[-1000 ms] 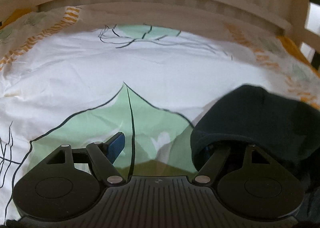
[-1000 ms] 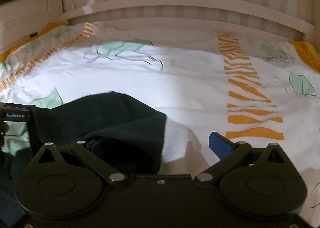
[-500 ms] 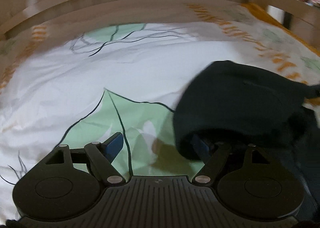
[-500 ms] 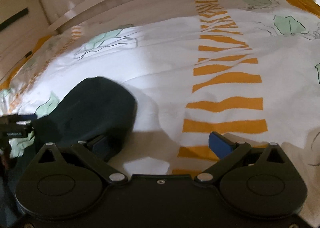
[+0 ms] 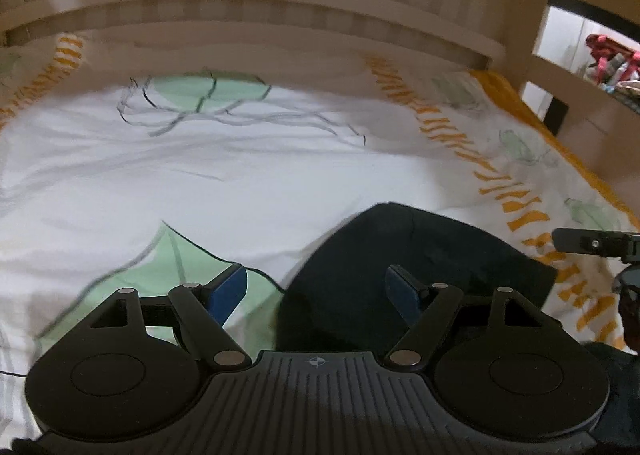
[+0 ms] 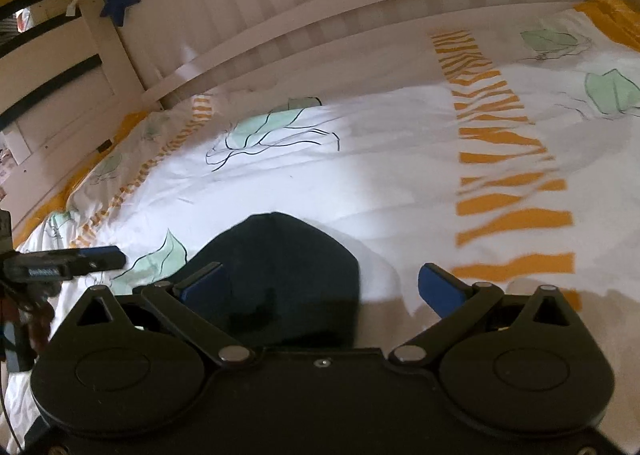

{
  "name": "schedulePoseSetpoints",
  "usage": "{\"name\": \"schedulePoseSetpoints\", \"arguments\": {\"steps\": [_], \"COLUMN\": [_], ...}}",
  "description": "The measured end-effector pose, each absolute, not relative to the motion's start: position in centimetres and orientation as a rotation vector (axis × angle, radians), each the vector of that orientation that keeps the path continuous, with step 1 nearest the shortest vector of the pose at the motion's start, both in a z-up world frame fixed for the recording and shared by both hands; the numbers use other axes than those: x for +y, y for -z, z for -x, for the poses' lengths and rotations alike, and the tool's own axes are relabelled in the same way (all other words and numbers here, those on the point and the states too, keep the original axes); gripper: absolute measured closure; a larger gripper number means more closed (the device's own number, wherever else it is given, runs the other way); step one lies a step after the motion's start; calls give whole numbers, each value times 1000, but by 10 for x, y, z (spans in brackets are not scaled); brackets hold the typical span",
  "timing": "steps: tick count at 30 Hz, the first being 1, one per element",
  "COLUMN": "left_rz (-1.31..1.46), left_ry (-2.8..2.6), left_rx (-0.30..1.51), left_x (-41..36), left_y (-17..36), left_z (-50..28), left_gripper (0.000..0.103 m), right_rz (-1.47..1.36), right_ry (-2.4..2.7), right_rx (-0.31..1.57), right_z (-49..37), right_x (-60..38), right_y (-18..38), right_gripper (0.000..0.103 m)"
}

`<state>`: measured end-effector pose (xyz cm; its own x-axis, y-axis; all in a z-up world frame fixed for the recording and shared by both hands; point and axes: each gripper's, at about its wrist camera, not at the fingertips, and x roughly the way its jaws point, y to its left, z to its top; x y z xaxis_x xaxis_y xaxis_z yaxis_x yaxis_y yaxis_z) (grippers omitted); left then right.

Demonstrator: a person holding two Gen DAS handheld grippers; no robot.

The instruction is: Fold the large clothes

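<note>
Gaping wide, both grippers [image 5: 316, 287] [image 6: 324, 283] over dark garment [image 5: 400, 275]

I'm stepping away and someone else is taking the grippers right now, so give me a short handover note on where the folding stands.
Left gripper: open, holding nothing, its right finger over the dark garment.
Right gripper: open, holding nothing, its left finger by the cloth.
Garment: lying bunched on the patterned bedsheet, between the two grippers.
Done: the garment is down on the bed; no neat fold is visible.
Left: regrasp the edges, spread it flat and fold it.
</note>
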<state>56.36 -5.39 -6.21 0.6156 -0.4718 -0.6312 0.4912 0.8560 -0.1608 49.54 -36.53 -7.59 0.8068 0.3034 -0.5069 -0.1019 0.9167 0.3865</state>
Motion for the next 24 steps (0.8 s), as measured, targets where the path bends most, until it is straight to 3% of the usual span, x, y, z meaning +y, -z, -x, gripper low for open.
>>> {"name": "schedulePoseSetpoints", "arguments": {"steps": [6, 11, 16, 21, 24], "left_rz": [7, 23, 13, 25, 1], "left_ry": [488, 507, 535, 527, 531], "left_rx": [854, 846, 832, 849, 852], "left_x": [-67, -56, -43, -49, -61], "left_y": [105, 122, 122, 119, 118], "left_z": [-587, -588, -584, -591, -600], "left_gripper": [29, 29, 28, 28, 28], "right_rz": [-375, -395, -419, -428, -402], "right_ry": [-231, -225, -243, -252, -275], "right_rx": [671, 742, 726, 736, 762], "right_z": [-526, -536, -530, -533, -544], "right_x": [-354, -358, -373, -376, -368], "right_y": [97, 121, 130, 126, 120], "right_gripper": [2, 28, 40, 35, 21]}}
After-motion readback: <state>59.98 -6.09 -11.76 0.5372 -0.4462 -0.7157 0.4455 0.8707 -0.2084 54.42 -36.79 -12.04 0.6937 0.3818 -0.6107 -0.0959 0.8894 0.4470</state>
